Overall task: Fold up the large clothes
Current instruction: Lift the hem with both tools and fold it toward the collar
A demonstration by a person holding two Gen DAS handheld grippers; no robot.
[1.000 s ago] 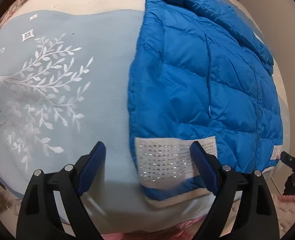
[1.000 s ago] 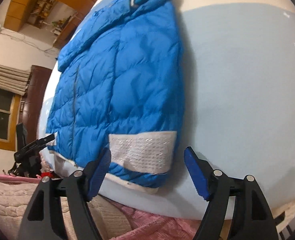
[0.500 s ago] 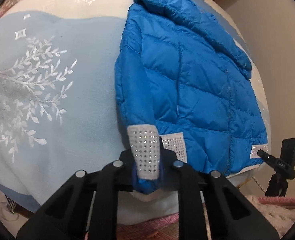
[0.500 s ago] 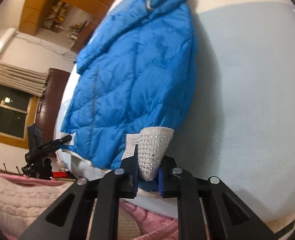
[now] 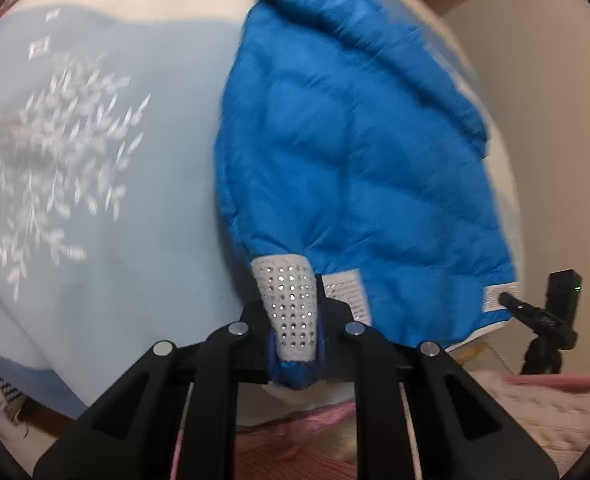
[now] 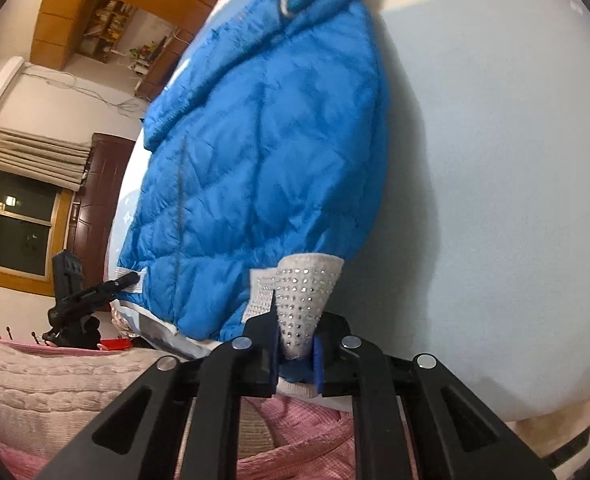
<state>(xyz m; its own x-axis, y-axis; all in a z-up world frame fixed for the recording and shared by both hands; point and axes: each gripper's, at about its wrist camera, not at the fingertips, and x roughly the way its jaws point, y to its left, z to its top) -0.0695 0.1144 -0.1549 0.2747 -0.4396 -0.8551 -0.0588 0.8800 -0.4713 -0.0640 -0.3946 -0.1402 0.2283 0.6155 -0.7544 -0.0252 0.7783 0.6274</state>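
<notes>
A blue quilted puffer jacket [image 5: 359,168] lies on a pale blue bedspread [image 5: 143,240]; it also shows in the right wrist view [image 6: 255,160]. Its hem has a white band studded with silver dots [image 5: 291,308]. My left gripper [image 5: 293,344] is shut on this band and lifts the hem off the bed. My right gripper [image 6: 295,352] is shut on the studded band [image 6: 307,300] too, with the hem raised. The collar lies at the far end in both views.
The bedspread [image 6: 495,200] has a white leaf pattern [image 5: 55,184] at the left. A black tripod with a camera [image 5: 551,320] stands beside the bed, and it shows in the right wrist view [image 6: 79,300]. Pink and cream knit blankets [image 6: 55,380] lie at the near edge.
Both grippers were open one second ago, then shut on the studded hem band. Since then they have lifted the hem, and the jacket bulges up off the bed.
</notes>
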